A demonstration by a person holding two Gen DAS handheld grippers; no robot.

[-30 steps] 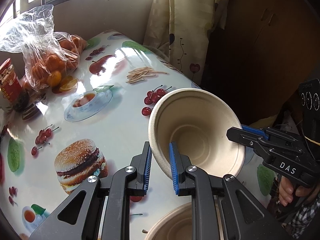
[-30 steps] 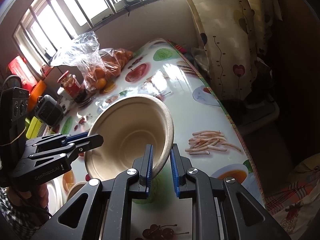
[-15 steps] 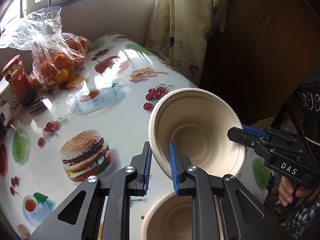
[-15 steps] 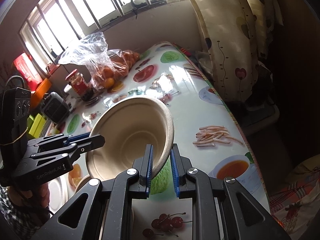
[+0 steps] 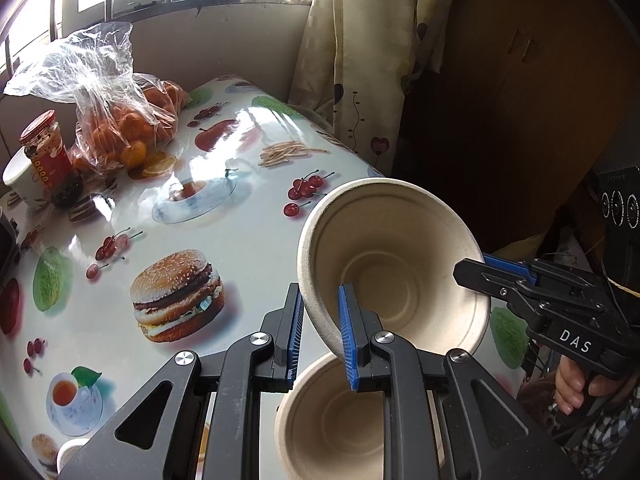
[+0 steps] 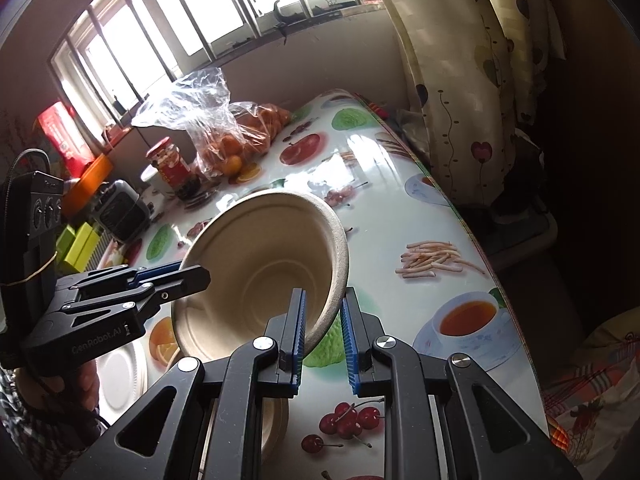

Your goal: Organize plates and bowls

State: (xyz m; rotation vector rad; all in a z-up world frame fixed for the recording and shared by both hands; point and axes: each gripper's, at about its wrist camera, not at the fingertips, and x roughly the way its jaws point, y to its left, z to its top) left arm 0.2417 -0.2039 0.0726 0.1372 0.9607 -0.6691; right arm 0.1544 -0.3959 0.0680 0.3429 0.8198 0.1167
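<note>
Left wrist view showed a beige pulp bowl [image 5: 394, 268] held above the table [image 5: 248, 252], tipped on its side so its empty mouth faced that camera. The left gripper [image 5: 318, 334] was clamped on the near rim, one blue pad inside the wall and one outside. The right gripper [image 5: 476, 270] reached in from the right and met the far rim, but whether it pinched there could not be told in this view. Directly below sat a second bowl [image 5: 340, 420], upright on the table and empty.

Right wrist view showed the same bowl [image 6: 264, 272] tilted, its opening turned toward the lens. The right gripper [image 6: 323, 334] straddled the rim with a visible gap between the outer pad and the wall, so it was parted rather than pinching. The left gripper [image 6: 196, 274] held the opposite edge. Only this view showed a white plate [image 6: 120, 376] lying flat at lower left.

A clear bag of oranges [image 5: 120, 120] and a red-lidded jar [image 5: 44, 152] stood at the table's far side.
</note>
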